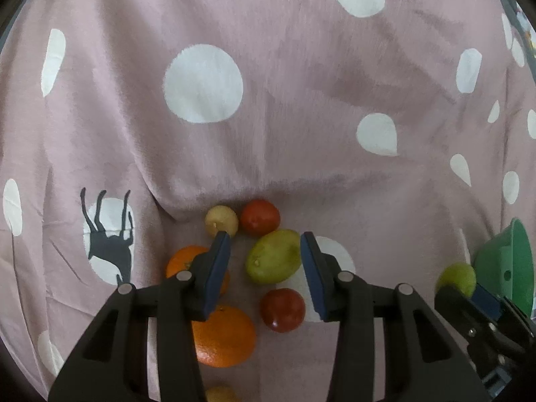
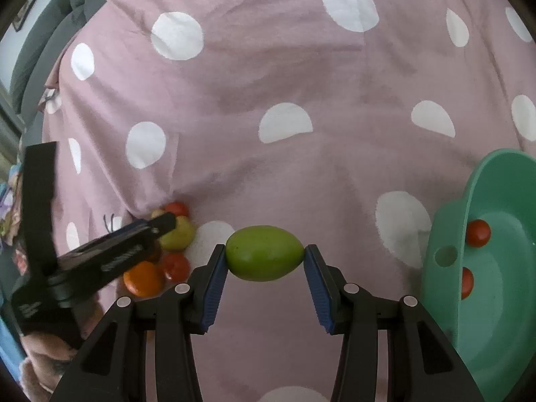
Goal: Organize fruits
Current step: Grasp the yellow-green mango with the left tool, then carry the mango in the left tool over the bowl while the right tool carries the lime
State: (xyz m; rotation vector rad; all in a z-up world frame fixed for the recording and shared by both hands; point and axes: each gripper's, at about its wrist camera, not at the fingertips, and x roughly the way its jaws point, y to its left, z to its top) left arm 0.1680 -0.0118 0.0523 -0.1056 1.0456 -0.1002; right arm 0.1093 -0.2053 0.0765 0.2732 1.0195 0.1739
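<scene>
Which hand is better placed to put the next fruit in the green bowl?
Right. The right gripper is already clamped on a green mango, with the green bowl just beside it. The left gripper is open over the fruit pile, holding nothing, farther from the bowl.

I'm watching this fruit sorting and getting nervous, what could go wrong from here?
1. The right gripper holds the green mango only by its narrow ends, so it might pivot or slip out before reaching the green bowl.
2. The left gripper sits over a tight pile; closing on the second mango could nudge the tomato or orange and send them rolling across the soft cloth.
</scene>
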